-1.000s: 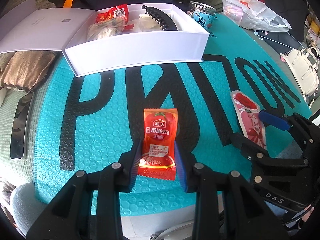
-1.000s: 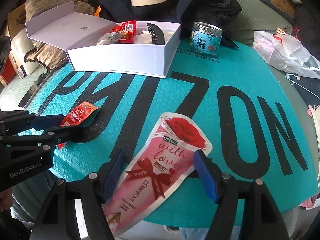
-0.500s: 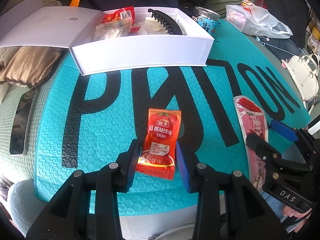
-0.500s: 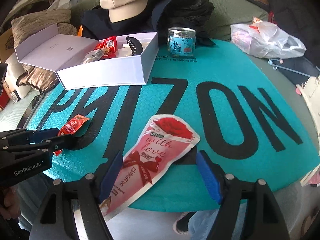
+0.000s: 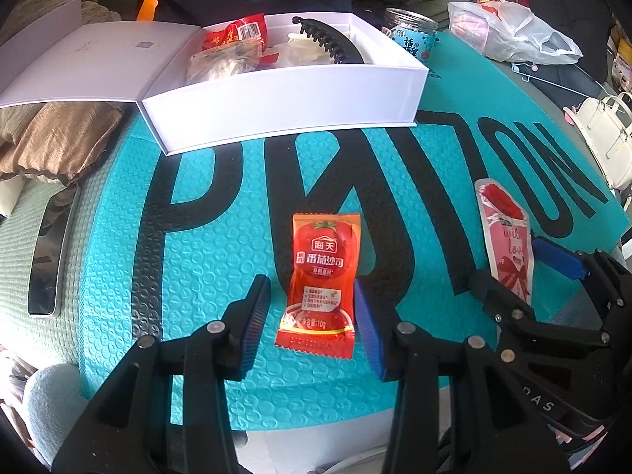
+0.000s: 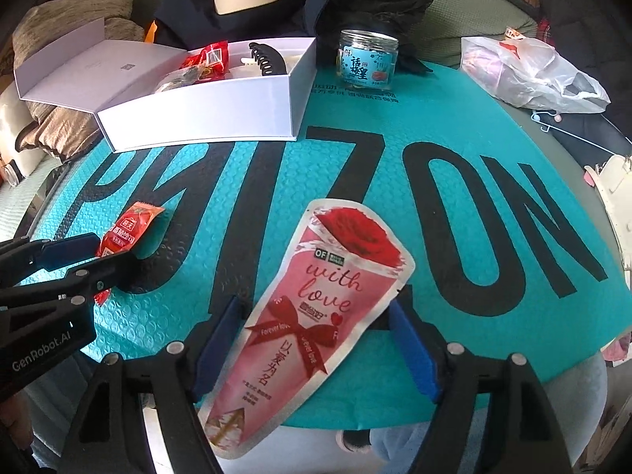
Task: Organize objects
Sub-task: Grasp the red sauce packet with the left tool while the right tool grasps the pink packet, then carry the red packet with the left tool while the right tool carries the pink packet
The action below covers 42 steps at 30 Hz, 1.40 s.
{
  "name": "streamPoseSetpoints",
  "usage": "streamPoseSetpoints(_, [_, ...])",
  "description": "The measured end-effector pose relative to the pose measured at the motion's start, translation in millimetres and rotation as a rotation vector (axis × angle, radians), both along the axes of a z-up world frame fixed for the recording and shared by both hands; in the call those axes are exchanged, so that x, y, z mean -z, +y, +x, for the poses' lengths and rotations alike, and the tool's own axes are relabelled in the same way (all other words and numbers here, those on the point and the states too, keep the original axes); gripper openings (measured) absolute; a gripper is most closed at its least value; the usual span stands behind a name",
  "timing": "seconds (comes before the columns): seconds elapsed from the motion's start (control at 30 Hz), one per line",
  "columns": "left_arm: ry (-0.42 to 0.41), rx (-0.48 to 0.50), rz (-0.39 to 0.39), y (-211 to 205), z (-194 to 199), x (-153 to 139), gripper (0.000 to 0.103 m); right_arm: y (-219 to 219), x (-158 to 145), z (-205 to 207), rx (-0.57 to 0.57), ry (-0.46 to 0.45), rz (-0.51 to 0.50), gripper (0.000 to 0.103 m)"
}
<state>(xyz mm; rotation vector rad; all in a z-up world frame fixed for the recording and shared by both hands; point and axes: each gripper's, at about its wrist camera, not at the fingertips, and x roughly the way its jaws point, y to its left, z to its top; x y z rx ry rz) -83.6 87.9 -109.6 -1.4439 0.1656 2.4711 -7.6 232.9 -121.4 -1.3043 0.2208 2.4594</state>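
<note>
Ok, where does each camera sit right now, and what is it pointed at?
Left wrist: on the left gripper, looking down and forward at the ketchup sachet lying between its opening jaws, untouched; the right gripper shows at its right edge.
Right wrist: on the right gripper, looking down at the pink rose pouch between its closing jaws; the left gripper shows at its left edge.
Shared: both packets, the teal mat, the open white box and the jar.

Red ketchup packet (image 5: pixel 319 283), pink rose-printed pouch (image 6: pixel 316 308), teal black-lettered mat (image 5: pixel 197 237).
</note>
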Motion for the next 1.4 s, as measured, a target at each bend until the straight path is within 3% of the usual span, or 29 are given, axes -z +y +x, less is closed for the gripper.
streamPoseSetpoints(0.1, [0.001, -0.006, 0.007, 0, -2, -1, 0.03, -3, -1, 0, -0.033, 0.005, 0.005, 0.043])
streamPoseSetpoints(0.2, [-0.006, -0.014, 0.01, -2, -3, -2, 0.027, -7, -3, -2, -0.058, 0.01, 0.011, 0.034])
streamPoseSetpoints(0.4, [-0.024, -0.027, 0.037, -6, 0, -5, 0.025, -11, -10, 2, -0.088, 0.027, 0.073, 0.025])
streamPoseSetpoints(0.6, [-0.018, -0.027, 0.042, -7, 7, -13, 0.025, -4, -17, 7, -0.094, 0.052, 0.014, 0.021])
streamPoseSetpoints(0.8, [-0.018, -0.029, 0.049, -8, 8, -25, 0.025, -6, -25, 10, -0.129, 0.067, 0.025, 0.014])
streamPoseSetpoints(1.17, [-0.005, -0.031, 0.05, -10, 11, -40, 0.025, 8, -27, 7, -0.129, 0.073, -0.03, 0.011])
streamPoseSetpoints(1.23, [-0.012, -0.027, 0.054, -9, 11, -38, 0.025, 7, -24, 3, -0.154, 0.063, -0.036, 0.018])
streamPoseSetpoints(1.3, [-0.017, -0.024, 0.051, -7, 12, -35, 0.025, 5, -19, -1, -0.165, 0.051, -0.022, 0.031])
streamPoseSetpoints(1.4, [-0.025, -0.021, 0.047, -5, 12, -31, 0.025, 3, -14, -4, -0.155, 0.056, 0.004, 0.03])
